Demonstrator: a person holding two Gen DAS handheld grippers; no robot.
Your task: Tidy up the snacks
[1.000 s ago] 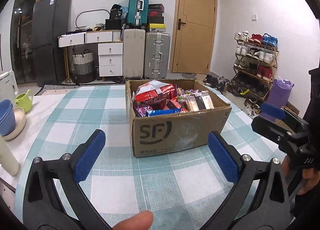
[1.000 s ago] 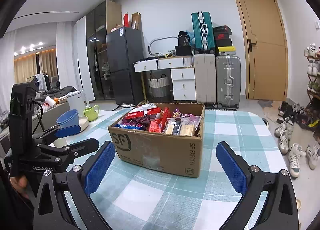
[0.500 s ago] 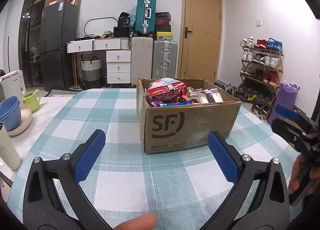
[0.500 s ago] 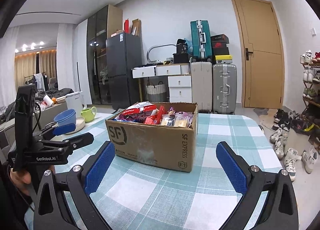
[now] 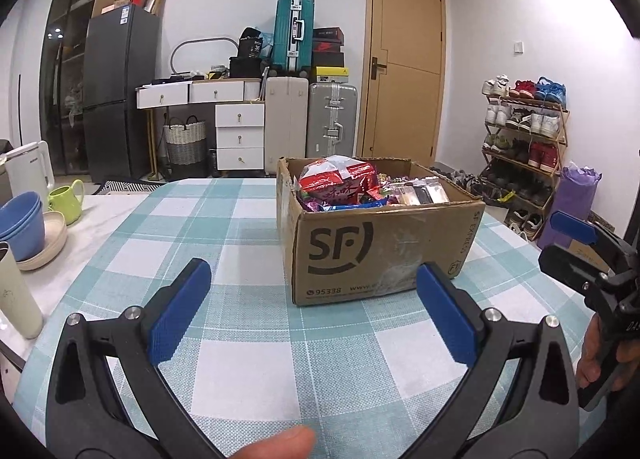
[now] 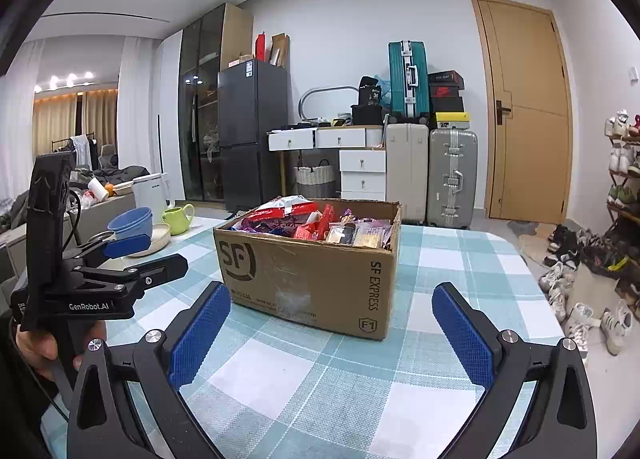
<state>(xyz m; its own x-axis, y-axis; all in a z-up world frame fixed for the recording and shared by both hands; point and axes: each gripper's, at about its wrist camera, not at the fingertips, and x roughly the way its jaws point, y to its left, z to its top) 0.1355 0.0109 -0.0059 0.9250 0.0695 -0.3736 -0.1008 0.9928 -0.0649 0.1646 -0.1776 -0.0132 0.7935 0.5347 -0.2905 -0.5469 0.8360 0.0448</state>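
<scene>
An open SF Express cardboard box [image 5: 376, 243] served as the landmark on the teal-and-white checked tablecloth [image 5: 248, 243]. It was packed to the rim with snacks: a large red and white bag [image 5: 340, 179] stood highest at its left end, purple and blue wrappers lay beneath it, and flat clear packets [image 5: 420, 191] lay toward its right end.

Well left of the box, at the table's edge, stood stacked blue bowls [image 5: 20, 219] in a cream dish, a lime green pitcher [image 5: 66, 197] and a white kettle [image 5: 30, 171], with a pale tumbler [image 5: 16, 295] nearer the camera. Behind the box, against the far wall, were a dark refrigerator [image 5: 116, 91], white drawers [image 5: 240, 137], a woven basket, a teal suitcase [image 5: 292, 35] on top of a beige one, a silver suitcase and a wooden door [image 5: 404, 67]. Right of the box stood a shoe rack [image 5: 524, 135] and a purple bag.

Nothing lay on the cloth between the box and either tool. The left gripper [image 5: 312, 315] hung above the cloth just in front of the box's printed face, its blue pads spread wide and holding nothing; a fingertip [image 5: 280, 443] showed at the bottom edge. The right gripper [image 6: 332, 333] hung in front of the box's near corner, its pads likewise wide apart and empty. Each gripper appeared at the margin of the other's view, gripped by a hand [image 6: 36, 343].
</scene>
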